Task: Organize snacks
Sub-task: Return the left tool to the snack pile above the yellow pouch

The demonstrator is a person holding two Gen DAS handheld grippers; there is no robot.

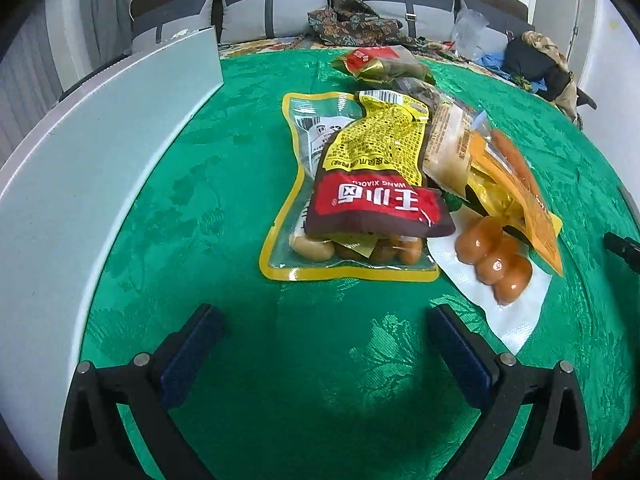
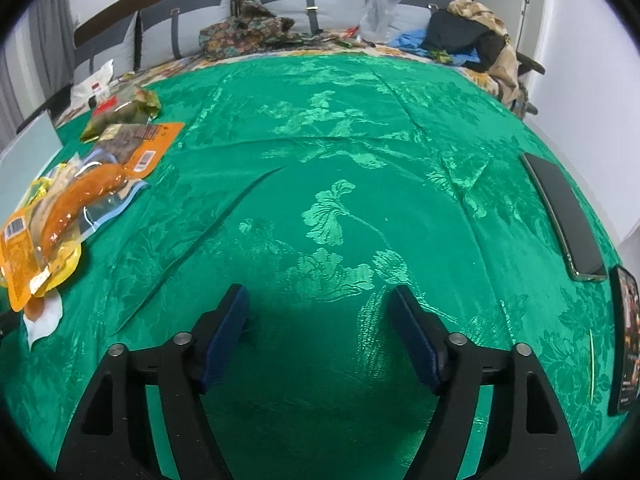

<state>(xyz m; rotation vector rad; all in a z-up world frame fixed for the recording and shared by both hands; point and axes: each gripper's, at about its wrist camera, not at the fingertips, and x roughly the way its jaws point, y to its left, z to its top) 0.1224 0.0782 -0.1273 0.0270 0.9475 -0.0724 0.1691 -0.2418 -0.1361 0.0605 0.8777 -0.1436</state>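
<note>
while both tongs [image 1: 320, 344] [image 2: 318, 328] spread and empty, glazed meatballs [image 1: 494, 260] inside a clear vacuum pouch [image 1: 508, 320]

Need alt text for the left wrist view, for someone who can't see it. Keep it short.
The open, empty left gripper hovers over a green patterned cloth, facing a pile of snack packets. A red-and-yellow pouch lies on a clear yellow-edged pack; vacuum-sealed brown eggs sit to the right. A pale grey bin stands left.

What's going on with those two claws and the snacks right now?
Left gripper open, empty. Right gripper open, empty. Snack pile untouched on green cloth. Nothing blocking.
</note>
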